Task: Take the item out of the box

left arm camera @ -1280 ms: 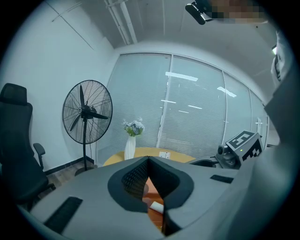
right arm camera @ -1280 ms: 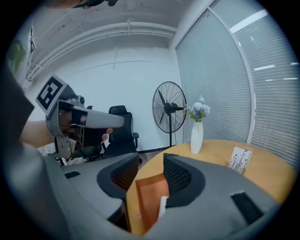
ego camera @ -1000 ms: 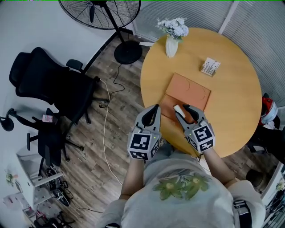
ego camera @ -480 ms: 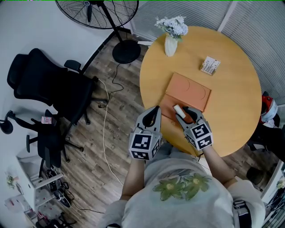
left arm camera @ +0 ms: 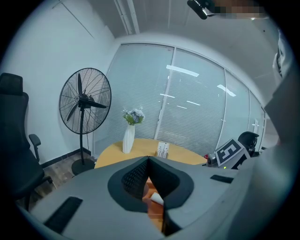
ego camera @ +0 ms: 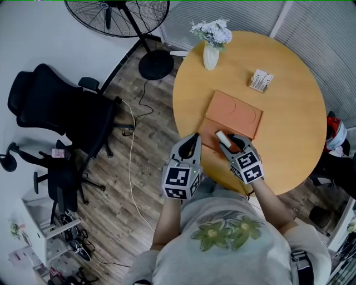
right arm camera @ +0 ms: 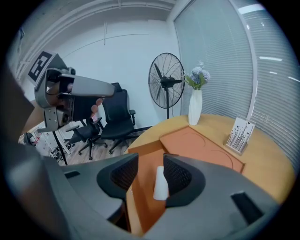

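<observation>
- the right gripper (right arm camera: 151, 172) has its fingers spread and lowered into the open orange box (right arm camera: 140, 197), one on each side of the white item (right arm camera: 161, 183). the item lies flat on the box floor, just beside one finger and not yet squeezed. this stance looks made for closing on it and lifting.
- the left gripper (left arm camera: 149, 160) hovers by the near table edge, fingers pressed together on nothing, likely just parked out of the way.
- the box lid (ego camera: 235, 114) lies folded flat on the far side, so nothing seems to block a straight lift.
- on the table (ego camera: 295, 128), a vase of flowers (ego camera: 211, 54) and a small card stand (ego camera: 261, 82) sit well apart from the box. a fan (ego camera: 119, 14) and an office chair (ego camera: 61, 106) stand on the floor.
</observation>
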The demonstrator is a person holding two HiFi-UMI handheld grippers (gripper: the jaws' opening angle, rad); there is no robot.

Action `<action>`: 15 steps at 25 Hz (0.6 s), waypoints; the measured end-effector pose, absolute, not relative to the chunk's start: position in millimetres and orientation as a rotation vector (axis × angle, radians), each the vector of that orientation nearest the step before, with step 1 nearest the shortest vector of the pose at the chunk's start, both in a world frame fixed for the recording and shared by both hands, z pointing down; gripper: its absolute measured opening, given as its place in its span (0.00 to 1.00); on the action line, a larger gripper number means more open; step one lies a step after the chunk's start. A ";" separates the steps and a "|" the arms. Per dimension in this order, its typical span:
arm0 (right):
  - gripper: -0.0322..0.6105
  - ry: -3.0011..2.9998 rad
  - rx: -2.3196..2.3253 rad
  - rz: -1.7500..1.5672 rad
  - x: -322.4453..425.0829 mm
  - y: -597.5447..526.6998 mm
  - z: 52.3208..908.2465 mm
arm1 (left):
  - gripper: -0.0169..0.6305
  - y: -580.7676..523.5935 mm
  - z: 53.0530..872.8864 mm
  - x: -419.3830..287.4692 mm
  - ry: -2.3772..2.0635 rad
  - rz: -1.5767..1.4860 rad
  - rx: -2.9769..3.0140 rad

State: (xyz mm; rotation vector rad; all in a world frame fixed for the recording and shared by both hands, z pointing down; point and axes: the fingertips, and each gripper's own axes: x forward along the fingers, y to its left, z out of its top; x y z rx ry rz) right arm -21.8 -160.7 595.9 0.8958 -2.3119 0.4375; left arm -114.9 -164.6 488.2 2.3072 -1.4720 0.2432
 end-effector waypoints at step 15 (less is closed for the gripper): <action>0.32 -2.224 0.870 0.440 -17.0 -164.9 628.7 | 0.03 -166.0 499.9 -116.9 -1.467 0.273 2.285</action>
